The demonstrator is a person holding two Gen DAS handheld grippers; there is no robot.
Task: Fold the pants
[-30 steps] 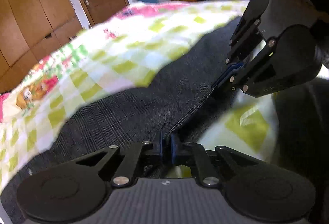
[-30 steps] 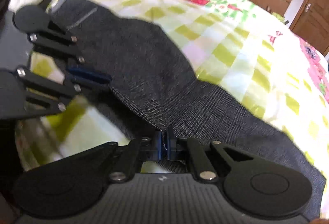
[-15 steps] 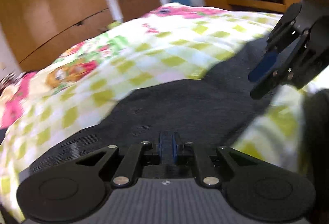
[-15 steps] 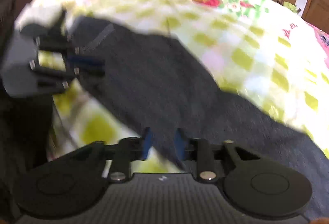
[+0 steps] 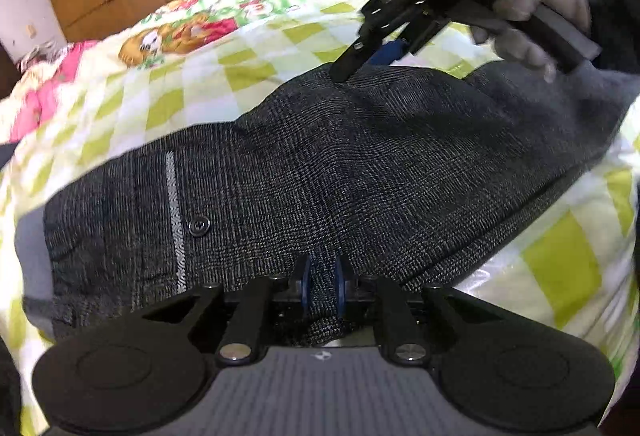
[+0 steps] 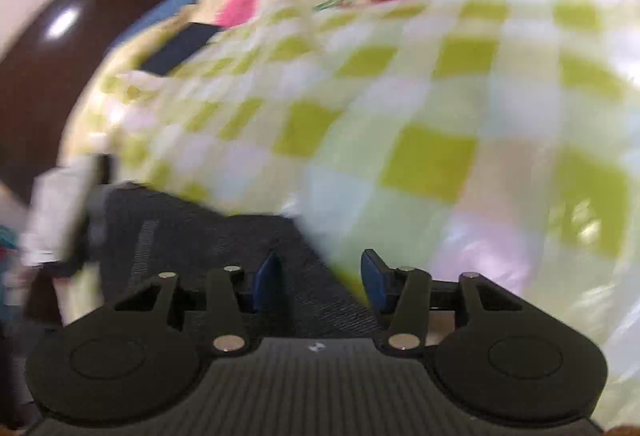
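Pants (image 5: 340,164) lie flat on the checkered blanket (image 5: 240,68). The left gripper (image 5: 322,278) pinches their near edge at 6 o'clock. The right gripper (image 6: 318,278) is spread apart, holding nothing.

Right wrist view motion-blurred throughout: quilt (image 6: 440,124) print smeared; pale object (image 6: 60,220) at left edge unidentifiable. Pants (image 5: 360,164) cut off by right frame edge in left wrist view; fold between left gripper (image 5: 322,282) pads hidden
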